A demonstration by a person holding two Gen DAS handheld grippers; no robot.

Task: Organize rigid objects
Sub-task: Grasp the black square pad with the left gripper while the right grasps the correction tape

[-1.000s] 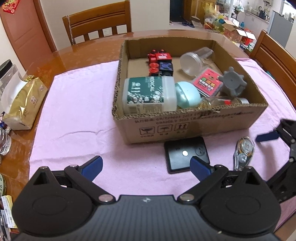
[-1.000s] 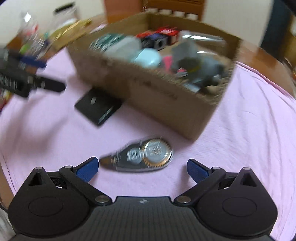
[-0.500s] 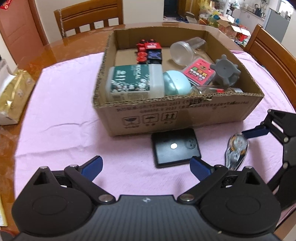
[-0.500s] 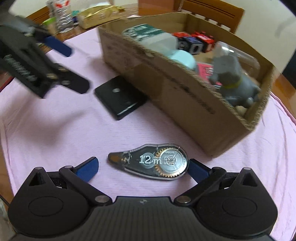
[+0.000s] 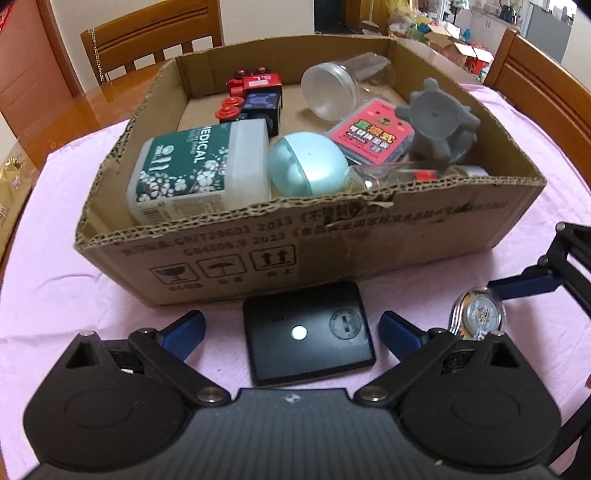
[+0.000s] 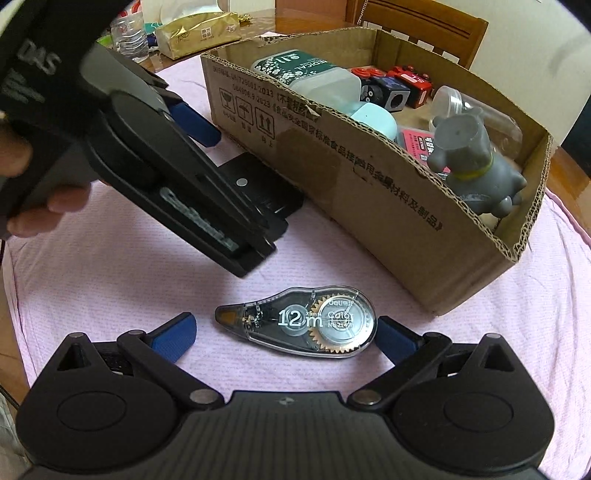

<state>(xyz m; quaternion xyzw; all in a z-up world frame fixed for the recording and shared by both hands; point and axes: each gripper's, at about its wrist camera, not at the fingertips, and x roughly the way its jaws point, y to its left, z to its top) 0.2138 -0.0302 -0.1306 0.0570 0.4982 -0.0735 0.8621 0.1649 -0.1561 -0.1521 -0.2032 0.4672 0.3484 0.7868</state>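
A flat black device lies on the pink cloth just in front of the cardboard box. My left gripper is open, its blue fingers either side of the device, not touching it. A clear correction-tape dispenser lies to the right; it also shows in the left wrist view. My right gripper is open around the dispenser, its right finger close to the round end. The box holds a green-labelled bottle, a teal egg-shaped case, a grey figure and several other items.
A gold packet and a water bottle stand on the wooden table beyond the cloth. Wooden chairs ring the table. The left gripper's body crosses the right wrist view, covering part of the black device.
Both grippers have moved forward and lower. The left one now straddles the black device; the right one now straddles the tape dispenser. Both stay open.
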